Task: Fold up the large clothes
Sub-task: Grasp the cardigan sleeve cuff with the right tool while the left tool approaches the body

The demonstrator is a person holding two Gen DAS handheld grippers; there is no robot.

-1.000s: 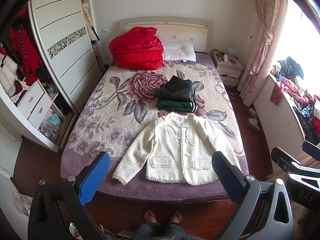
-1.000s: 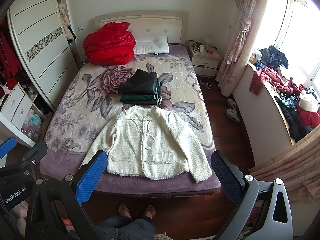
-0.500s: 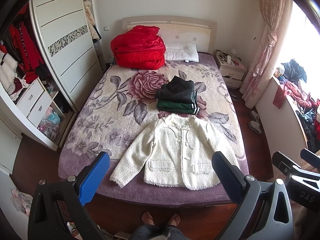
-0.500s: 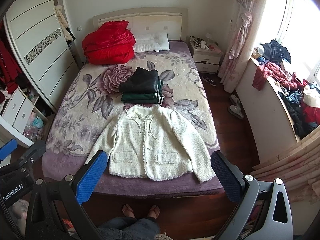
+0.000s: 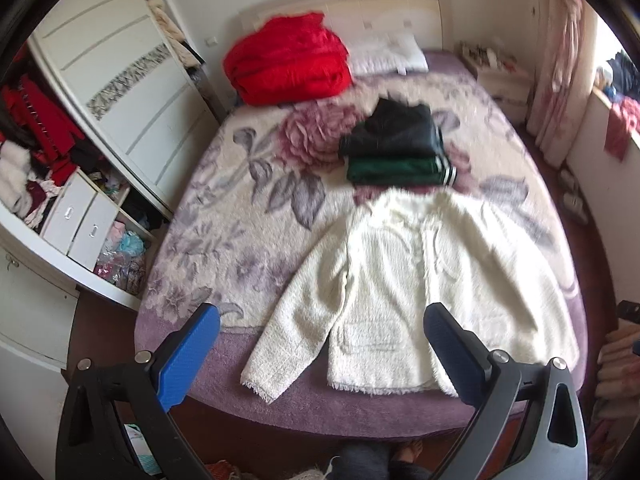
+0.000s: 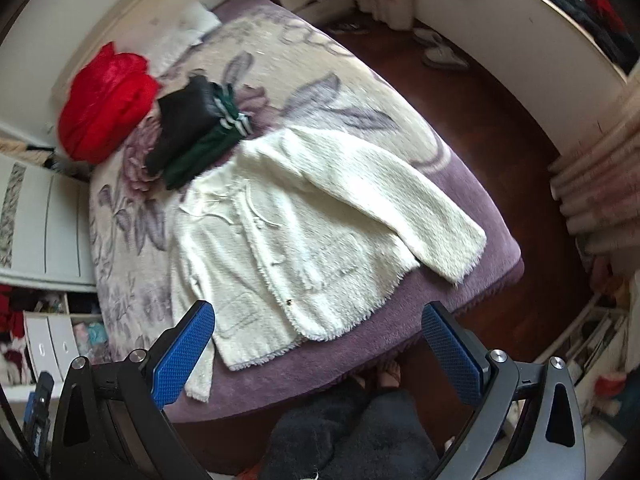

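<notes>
While both grippers hang in the air above the foot of the bed, the fluffy cream-white button-front jacket [image 5: 416, 280] lies spread flat, front up, sleeves angled out to either side — so by my reading this is the approach, the fold itself not yet begun. The left gripper [image 5: 320, 352] has its blue-padded fingers spread wide with nothing between them; the right gripper [image 6: 316, 350] is the same, jaws parted and empty.

Where's the garment against the tools? From the left wrist view the jacket's hem and one sleeve cuff sit just beyond the fingertips, below and ahead, clearly apart from them. From the right wrist view the other sleeve runs out toward the bed's corner, its cuff near the purple edge of the floral plush bedspread [image 6: 132, 184], and the hem lies just past the gripper's fingers — no contact there either.

Behind the collar, a stack of folded dark garments, black over green with white stripes [image 5: 396, 148], rests close to the jacket, perhaps touching it; the view is too blurred to tell.

Next move, I'd judge: each gripper comes down to a sleeve, pinches the thick pile near the cuff, and carries it inward across the chest. That fleece looks bulky, so a shallow pinch may slip.
</notes>
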